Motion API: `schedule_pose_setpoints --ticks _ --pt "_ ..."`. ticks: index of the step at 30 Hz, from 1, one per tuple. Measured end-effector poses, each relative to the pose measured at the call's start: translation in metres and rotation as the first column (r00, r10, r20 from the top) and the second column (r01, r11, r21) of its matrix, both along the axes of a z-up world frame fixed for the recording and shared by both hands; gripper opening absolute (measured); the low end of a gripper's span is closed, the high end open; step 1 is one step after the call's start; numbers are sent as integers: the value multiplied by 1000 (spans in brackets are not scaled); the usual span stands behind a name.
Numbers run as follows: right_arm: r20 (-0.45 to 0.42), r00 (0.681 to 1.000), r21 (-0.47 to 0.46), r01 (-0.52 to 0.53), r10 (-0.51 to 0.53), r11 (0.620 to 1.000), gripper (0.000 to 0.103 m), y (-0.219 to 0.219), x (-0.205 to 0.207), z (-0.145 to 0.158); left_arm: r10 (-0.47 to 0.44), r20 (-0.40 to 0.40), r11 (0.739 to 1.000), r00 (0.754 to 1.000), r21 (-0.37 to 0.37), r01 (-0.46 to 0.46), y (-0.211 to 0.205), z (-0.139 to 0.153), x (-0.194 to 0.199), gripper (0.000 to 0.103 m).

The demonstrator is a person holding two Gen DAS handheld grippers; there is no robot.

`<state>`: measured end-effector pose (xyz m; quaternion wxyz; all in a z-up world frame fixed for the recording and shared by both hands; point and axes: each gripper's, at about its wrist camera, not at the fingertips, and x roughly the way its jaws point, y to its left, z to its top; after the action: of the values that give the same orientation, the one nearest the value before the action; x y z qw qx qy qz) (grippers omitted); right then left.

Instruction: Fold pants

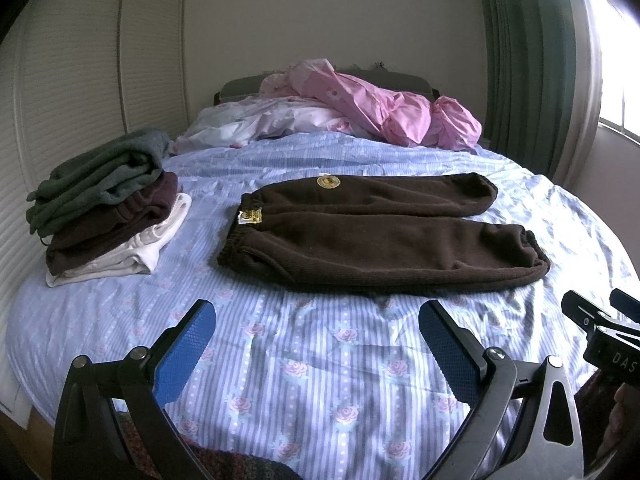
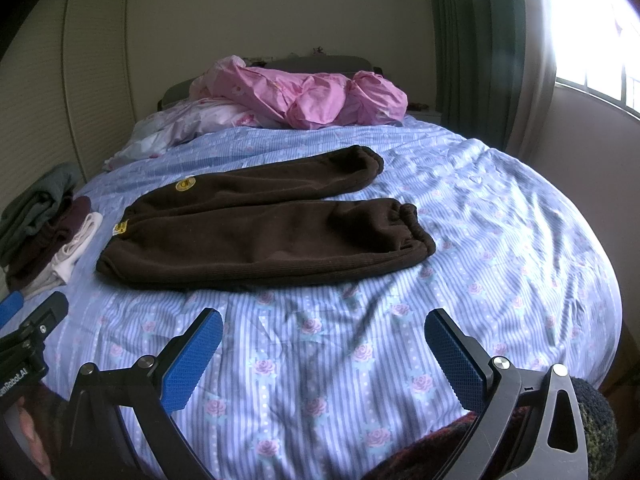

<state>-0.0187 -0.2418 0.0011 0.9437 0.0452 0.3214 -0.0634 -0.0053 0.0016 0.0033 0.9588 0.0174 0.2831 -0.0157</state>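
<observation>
Blue pads with tiny bumps sit on the left tongs (image 1: 316, 312), close to the camera. These tongs are spread wide and hold nothing. Black metal arms with round silver bolts carry the two pads. The right tongs (image 2: 322, 320) look the same: two bumpy blue pads on black arms, spread wide, with nothing between them. Both tongs hang just above the bed (image 1: 328, 364), near its front edge and apart from the pants. In the left view, the tip of the right tongs shows at the right edge.

The bed wears a thin blue sheet with white stripes, small dots and pink roses. It is a bit wrinkled.

One pair of pants (image 1: 380, 232) lies flat in the middle of the bed. They are dark brown and look thick and fuzzy. The waist, with a stretchy band, points to the left. The two legs lie side by side and point to the right, and each ends in a gathered cuff. A round gold patch (image 1: 329, 181) sits near the waist, and a small yellow tag (image 1: 250, 216) sticks out at the band.

To the left of the pants, well apart, is one pile (image 1: 108, 204) of folded clothes. I count three layers: soft grey on top, dark brown in the middle, white at the bottom.

At the far end of the bed lies a shiny pink cover (image 1: 380, 108), all crumpled, next to pale flowered bedding (image 1: 256, 120).
</observation>
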Motion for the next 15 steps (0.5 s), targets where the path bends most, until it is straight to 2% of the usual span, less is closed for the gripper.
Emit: schedule_pose_setpoints --ticks 15 --pt "0 1000 0 0 0 1000 102 0 0 0 1 0 1000 1000 -1 -1 0 0 0 103"
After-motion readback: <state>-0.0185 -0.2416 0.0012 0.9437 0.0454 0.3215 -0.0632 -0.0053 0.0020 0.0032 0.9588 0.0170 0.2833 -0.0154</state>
